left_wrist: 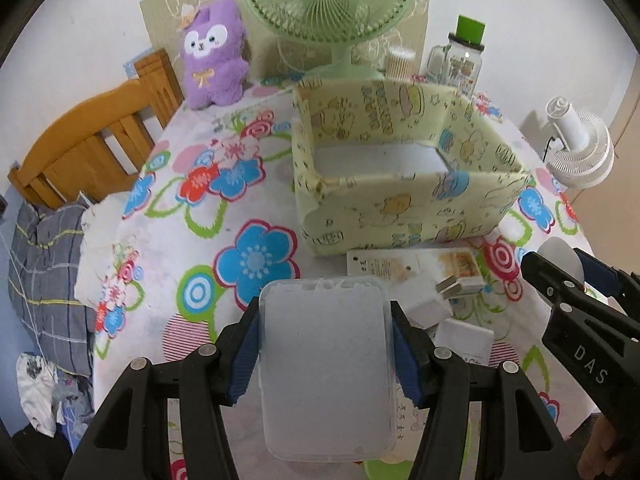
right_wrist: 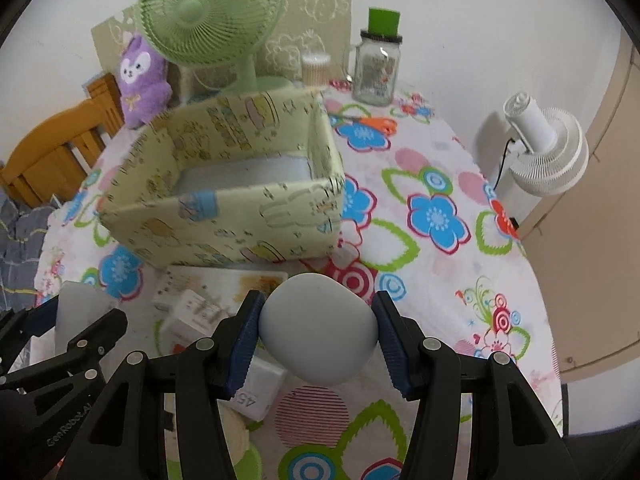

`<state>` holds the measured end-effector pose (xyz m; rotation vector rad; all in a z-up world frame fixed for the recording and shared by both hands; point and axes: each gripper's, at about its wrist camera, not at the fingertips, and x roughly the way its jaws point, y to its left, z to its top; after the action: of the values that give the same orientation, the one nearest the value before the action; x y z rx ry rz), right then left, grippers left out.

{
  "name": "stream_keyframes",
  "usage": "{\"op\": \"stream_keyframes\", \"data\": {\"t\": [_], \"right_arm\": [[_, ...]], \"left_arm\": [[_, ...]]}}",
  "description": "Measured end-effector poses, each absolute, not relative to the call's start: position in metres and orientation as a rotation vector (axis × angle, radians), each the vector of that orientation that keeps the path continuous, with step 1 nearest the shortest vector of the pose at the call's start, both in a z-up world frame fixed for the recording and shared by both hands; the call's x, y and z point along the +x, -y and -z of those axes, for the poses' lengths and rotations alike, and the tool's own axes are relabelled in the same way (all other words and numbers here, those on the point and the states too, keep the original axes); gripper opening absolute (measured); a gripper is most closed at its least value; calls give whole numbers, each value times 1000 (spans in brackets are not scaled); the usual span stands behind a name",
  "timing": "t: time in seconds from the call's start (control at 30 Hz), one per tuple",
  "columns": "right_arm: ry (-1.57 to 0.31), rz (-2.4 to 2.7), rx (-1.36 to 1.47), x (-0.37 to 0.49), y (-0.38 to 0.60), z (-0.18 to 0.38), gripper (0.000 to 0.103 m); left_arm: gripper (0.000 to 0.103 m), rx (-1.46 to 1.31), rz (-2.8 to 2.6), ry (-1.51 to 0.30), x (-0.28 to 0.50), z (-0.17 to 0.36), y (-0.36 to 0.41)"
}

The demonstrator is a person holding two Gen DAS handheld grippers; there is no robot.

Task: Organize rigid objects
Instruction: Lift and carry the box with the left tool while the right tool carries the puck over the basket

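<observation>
Left gripper (left_wrist: 325, 350) is clamped on a frosted clear plastic rectangular case (left_wrist: 327, 364), blue pads (left_wrist: 245, 354) pressing both long sides, held up over the floral tablecloth (left_wrist: 176, 216) w/ the far end of the case pointing toward the pale yellow cartoon-print fabric storage box (left_wrist: 400, 196). Right gripper (right_wrist: 318, 330) is pinching a smooth grey-blue rounded egg-shaped object (right_wrist: 318, 330) btwn its pads, also up off the table, just in front of the box's near right corner. Box is open on top, looks like nothing inside from both cams. On the cloth btwn grippers and box: a flat white printed card (left_wrist: 404, 266) right against the box front, plus a white plug adapter (left_wrist: 436, 300) and a white block (left_wrist: 464, 338) near it. Behind the box there's a green desk fan (left_wrist: 328, 4), purple plush toy (left_wrist: 212, 56) and a glass jar w/ green lid (left_wrist: 466, 56).
</observation>
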<state>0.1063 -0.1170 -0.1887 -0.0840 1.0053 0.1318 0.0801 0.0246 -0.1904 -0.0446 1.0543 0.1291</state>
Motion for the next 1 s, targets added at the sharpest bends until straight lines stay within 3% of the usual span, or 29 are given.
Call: {"op": "stream_keyframes", "data": {"t": [1.0], "right_arm": [[-918,-107,-31,80,112,108,58]], "left_arm": [[61,-70,-99,-941,63,125,-31]]}}
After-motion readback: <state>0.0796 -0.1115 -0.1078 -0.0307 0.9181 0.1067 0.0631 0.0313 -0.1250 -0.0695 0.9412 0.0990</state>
